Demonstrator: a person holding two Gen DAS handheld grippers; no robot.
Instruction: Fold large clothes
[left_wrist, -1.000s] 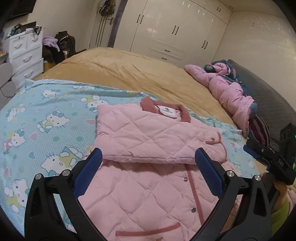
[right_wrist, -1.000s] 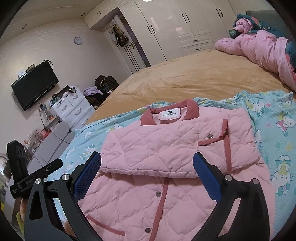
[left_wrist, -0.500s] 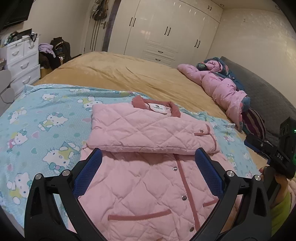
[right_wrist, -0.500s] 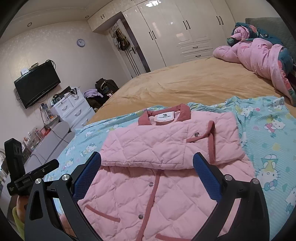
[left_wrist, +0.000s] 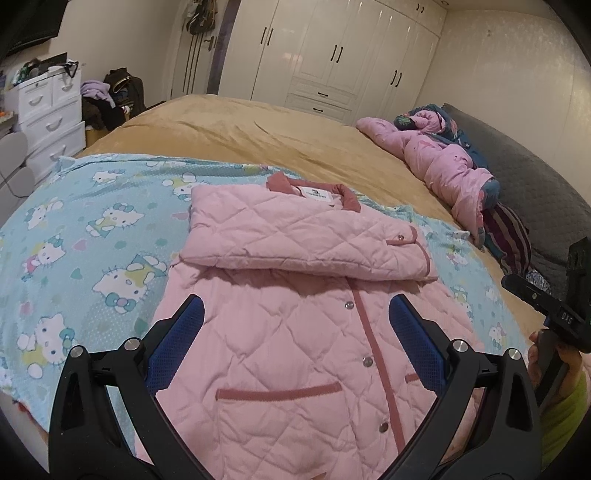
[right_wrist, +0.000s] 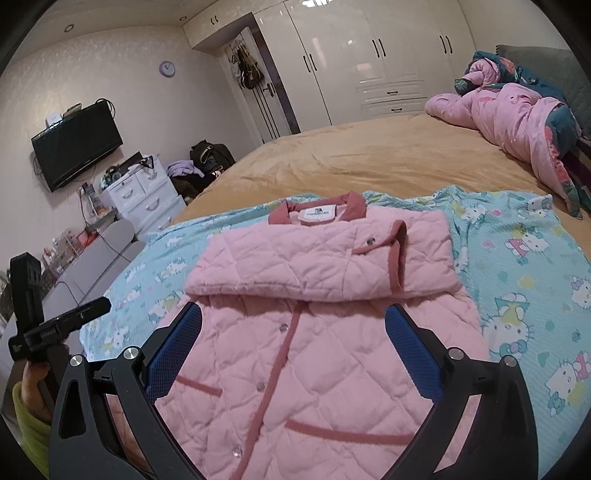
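Observation:
A pink quilted jacket (left_wrist: 295, 332) lies flat on a Hello Kitty blanket (left_wrist: 85, 229) on the bed, collar away from me, both sleeves folded across the chest. It also shows in the right wrist view (right_wrist: 325, 332). My left gripper (left_wrist: 295, 321) is open and empty, hovering above the jacket's lower left part. My right gripper (right_wrist: 293, 325) is open and empty above the lower right part. Each gripper appears at the edge of the other's view.
The blanket (right_wrist: 524, 251) covers the near part of a tan bed (left_wrist: 258, 136). A crumpled pink duvet (left_wrist: 443, 162) lies at the headboard side. White drawers (left_wrist: 48, 110) and a wardrobe (left_wrist: 332, 55) stand beyond the bed.
Both grippers have drawn back toward the jacket's hem and lifted, so more of the lower jacket and its pockets shows. The jacket has not moved.

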